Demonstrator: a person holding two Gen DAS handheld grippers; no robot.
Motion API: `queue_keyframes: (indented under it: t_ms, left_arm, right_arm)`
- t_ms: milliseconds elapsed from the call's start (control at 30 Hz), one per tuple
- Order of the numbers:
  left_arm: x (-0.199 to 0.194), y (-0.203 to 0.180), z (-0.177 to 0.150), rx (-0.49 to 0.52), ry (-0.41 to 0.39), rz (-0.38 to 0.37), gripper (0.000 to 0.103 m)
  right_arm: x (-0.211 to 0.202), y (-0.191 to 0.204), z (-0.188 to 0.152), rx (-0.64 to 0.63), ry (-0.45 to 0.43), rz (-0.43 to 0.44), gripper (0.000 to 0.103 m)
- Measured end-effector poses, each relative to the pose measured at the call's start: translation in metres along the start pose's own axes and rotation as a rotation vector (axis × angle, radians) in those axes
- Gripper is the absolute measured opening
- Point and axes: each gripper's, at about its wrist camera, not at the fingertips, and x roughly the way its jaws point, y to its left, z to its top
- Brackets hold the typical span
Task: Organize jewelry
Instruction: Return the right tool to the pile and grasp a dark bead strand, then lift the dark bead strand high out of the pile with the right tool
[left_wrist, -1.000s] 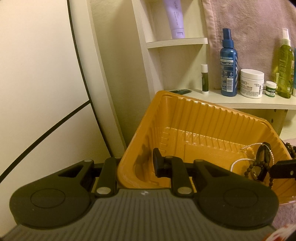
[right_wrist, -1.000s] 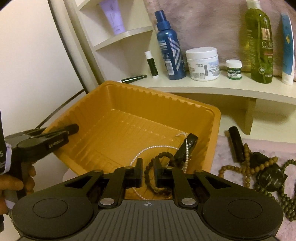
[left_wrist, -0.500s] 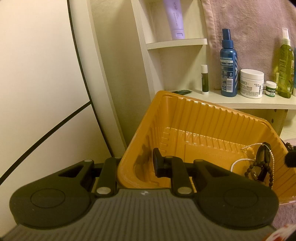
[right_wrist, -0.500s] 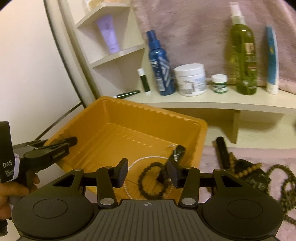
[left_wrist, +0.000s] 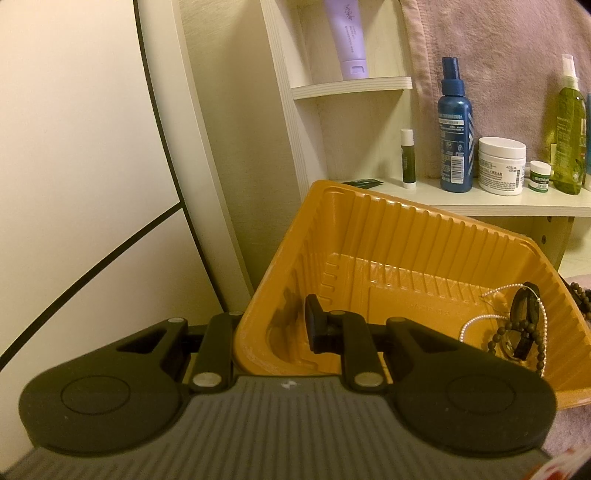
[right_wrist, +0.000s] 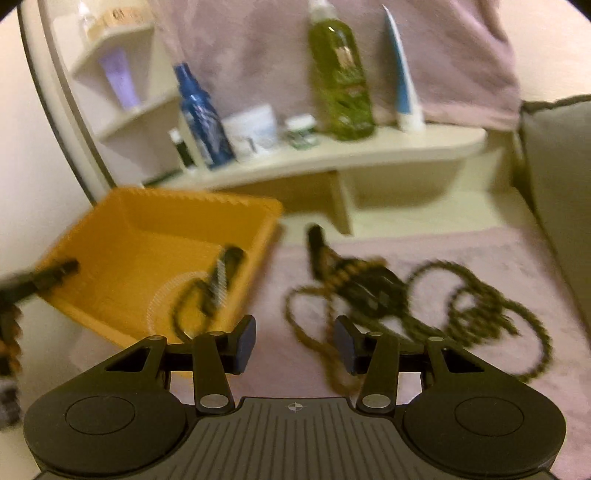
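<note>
Pink cloth (right_wrist: 424, 254) carries our tray (left_wrist: 406, 236) and loose beads (right_wrist: 461, 295). Our left tool (left_wrist: 273, 328) pinches the tray's wall. Our right tool (right_wrist: 295, 343), just opened, stands half-wide and empty.

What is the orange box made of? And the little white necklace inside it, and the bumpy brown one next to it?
The orange tray looks like thin moulded plastic: ribbed walls with a slight shine. The white necklace looks like tiny pearly beads on a string; real pearl or plastic, I cannot tell. The brown bead bracelet has dull round beads, probably wood.
</note>
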Motion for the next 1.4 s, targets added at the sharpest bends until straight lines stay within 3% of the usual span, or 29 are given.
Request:
queue_keyframes:
  t_ms: [133, 567, 633, 667, 700, 733, 767, 833, 1067, 1400]
  left_arm:
    - [-0.002, 0.000, -0.001, 0.001, 0.000, -0.001, 0.018]
    - [-0.002, 0.000, -0.001, 0.001, 0.002, -0.001, 0.018]
    - [-0.002, 0.000, -0.001, 0.001, 0.001, -0.001, 0.018]
    - [-0.002, 0.000, -0.001, 0.000, 0.001, 0.000, 0.018]
    - [-0.002, 0.000, -0.001, -0.001, 0.004, -0.001, 0.018]
    - [-0.002, 0.000, -0.001, -0.002, 0.005, -0.001, 0.018]
    - [-0.002, 0.000, -0.001, -0.003, 0.005, 0.000, 0.018]
    - [-0.002, 0.000, -0.001, -0.003, 0.004, -0.001, 0.018]
    - [-0.004, -0.002, 0.000, 0.001, -0.002, -0.003, 0.018]
    - [-0.007, -0.003, 0.000, 0.006, -0.008, -0.003, 0.018]
  right_arm:
    - [0.001, -0.006, -0.008, -0.033, 0.018, -0.020, 0.048]
    - [0.048, 0.012, -0.017, -0.351, 0.057, -0.073, 0.047]
    - [0.053, 0.015, -0.020, -0.394, 0.058, -0.088, 0.037]
    - [0.054, 0.016, -0.021, -0.400, 0.051, -0.079, 0.024]
    - [0.054, 0.017, -0.021, -0.402, 0.045, -0.088, 0.018]
    - [0.054, 0.018, -0.021, -0.409, 0.042, -0.102, 0.016]
    - [0.052, 0.019, -0.021, -0.409, 0.039, -0.102, 0.010]
    - [0.045, 0.018, -0.019, -0.382, 0.022, -0.095, 0.007]
    - [0.000, 0.016, 0.007, -0.253, -0.069, -0.040, 0.007]
    - [-0.065, 0.015, 0.078, -0.169, -0.242, -0.032, 0.007]
